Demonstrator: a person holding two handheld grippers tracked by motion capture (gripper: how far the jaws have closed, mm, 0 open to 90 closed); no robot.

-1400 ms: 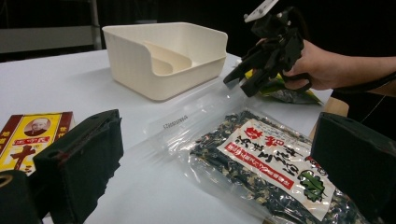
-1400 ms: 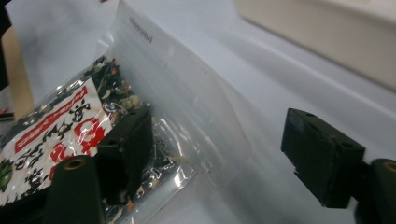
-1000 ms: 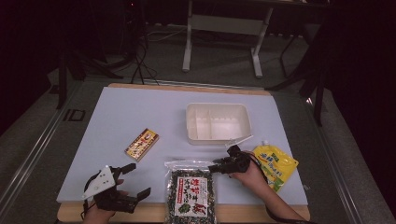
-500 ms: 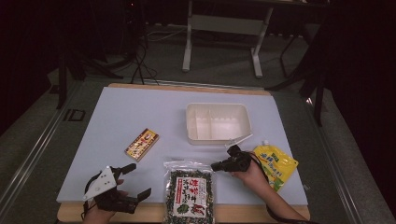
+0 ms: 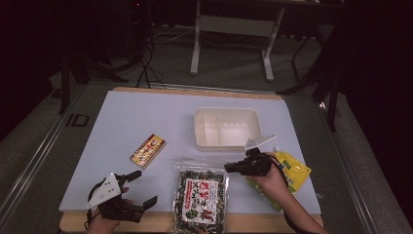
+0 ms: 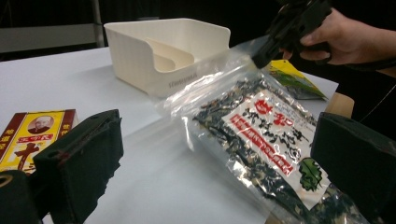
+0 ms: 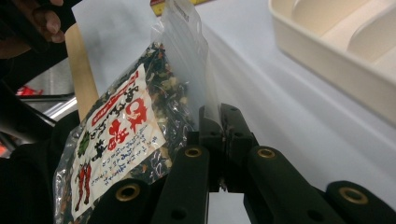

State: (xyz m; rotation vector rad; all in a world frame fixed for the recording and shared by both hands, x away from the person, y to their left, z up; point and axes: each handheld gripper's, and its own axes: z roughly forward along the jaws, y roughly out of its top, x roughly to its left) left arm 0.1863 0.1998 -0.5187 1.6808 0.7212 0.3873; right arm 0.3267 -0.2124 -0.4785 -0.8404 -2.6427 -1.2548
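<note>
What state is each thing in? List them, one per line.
Seaweed bag: sealed, top corner pinched and lifted.
White tray: upright, empty.
Yellow box: flat, closed.
Yellow pouch: lying flat.
Right gripper: shut on the bag.
Left gripper: open, empty.

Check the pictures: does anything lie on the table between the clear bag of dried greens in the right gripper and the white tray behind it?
Nothing visible does. The right gripper pinches the bag by its top corner; bare table runs from there to the tray.

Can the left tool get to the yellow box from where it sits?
Probably yes. The left tool stands open at the near edge, and bare table lies between it and the yellow box; the seaweed bag lies off to the side.
</note>
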